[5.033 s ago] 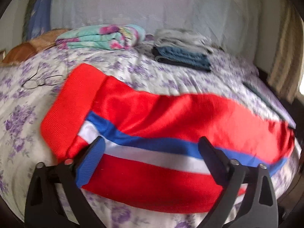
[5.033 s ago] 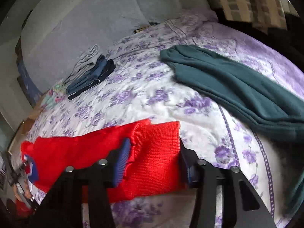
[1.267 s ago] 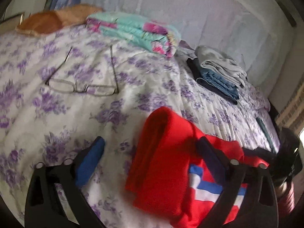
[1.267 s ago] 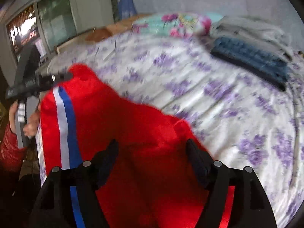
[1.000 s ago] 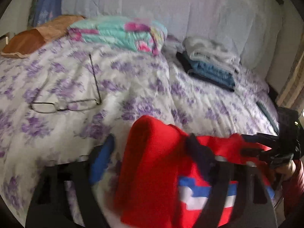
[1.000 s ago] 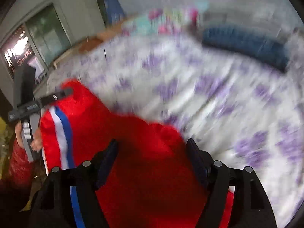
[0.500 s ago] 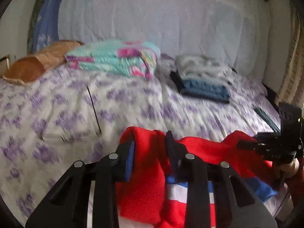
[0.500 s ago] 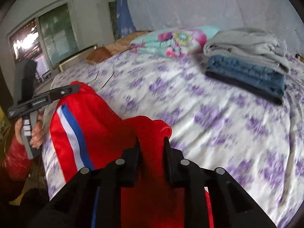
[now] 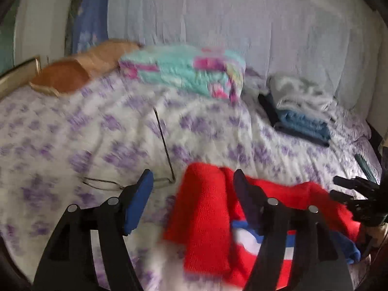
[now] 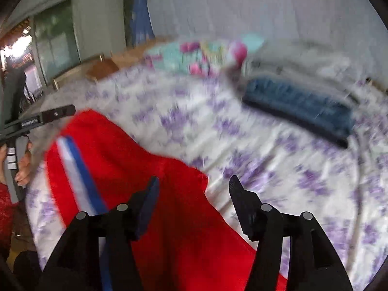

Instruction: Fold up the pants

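Observation:
The red pants [image 9: 208, 220] with a white and blue side stripe lie bunched and folded over on the floral bedsheet [image 9: 101, 145]. My left gripper [image 9: 192, 181] is open, its jaws wide apart, the pants' red ribbed edge just inside its right finger. In the right wrist view the pants [image 10: 135, 177] spread below my right gripper [image 10: 194, 189], which is open with nothing held. The left gripper [image 10: 55, 114] shows at the far left there, and the right gripper [image 9: 349, 189] at the right edge of the left view.
Eyeglasses [image 9: 165, 155] lie on the sheet left of the pants. A folded turquoise floral blanket [image 9: 184, 70] and a stack of folded grey and blue clothes [image 9: 300, 111] sit at the back. An orange pillow [image 9: 77, 70] lies at the far left.
Both grippers were shut on the red pants half a second ago and have now opened, letting the pants go. The pants have dropped onto the bed.

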Demonstrator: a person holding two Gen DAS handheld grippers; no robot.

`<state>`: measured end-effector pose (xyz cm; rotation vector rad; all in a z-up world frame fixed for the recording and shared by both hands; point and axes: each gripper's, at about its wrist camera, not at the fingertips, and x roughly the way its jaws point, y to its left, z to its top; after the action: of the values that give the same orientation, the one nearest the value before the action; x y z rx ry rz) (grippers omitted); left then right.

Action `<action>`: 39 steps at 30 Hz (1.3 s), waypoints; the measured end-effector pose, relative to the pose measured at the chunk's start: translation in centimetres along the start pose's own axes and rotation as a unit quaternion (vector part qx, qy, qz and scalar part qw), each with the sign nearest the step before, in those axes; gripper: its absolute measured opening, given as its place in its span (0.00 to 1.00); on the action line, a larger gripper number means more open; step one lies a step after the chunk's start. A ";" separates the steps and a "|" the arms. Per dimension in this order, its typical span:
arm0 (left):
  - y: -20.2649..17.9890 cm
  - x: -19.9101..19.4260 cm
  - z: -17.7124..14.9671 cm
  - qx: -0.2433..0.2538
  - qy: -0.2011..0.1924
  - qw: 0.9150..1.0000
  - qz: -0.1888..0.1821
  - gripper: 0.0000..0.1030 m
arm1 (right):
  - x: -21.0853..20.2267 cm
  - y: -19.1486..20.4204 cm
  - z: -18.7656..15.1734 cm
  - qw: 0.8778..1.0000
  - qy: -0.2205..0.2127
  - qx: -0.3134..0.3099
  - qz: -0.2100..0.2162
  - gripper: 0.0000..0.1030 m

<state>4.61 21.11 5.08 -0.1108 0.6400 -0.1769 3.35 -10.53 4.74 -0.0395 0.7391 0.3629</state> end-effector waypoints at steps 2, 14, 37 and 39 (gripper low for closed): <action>-0.9 -1.9 0.0 0.018 -0.007 1.000 -0.022 0.64 | -2.3 0.7 -0.3 1.000 -0.019 -0.003 0.019 0.59; -6.3 4.4 -4.9 0.187 0.077 0.973 0.114 0.95 | -2.6 3.4 -5.3 0.996 0.071 -0.045 0.035 0.69; -1.1 4.5 -4.7 0.045 0.115 0.992 -0.004 0.95 | -21.5 -14.1 -24.7 0.918 -0.055 0.388 -0.052 0.78; -1.0 4.5 -4.7 0.041 0.115 0.992 -0.007 0.95 | -20.3 -15.4 -23.8 0.913 -0.077 0.398 -0.050 0.76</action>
<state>5.22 19.00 -1.18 -0.0142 0.8612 -0.2307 -20.79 -35.15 -0.80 0.7140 0.6795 -0.0547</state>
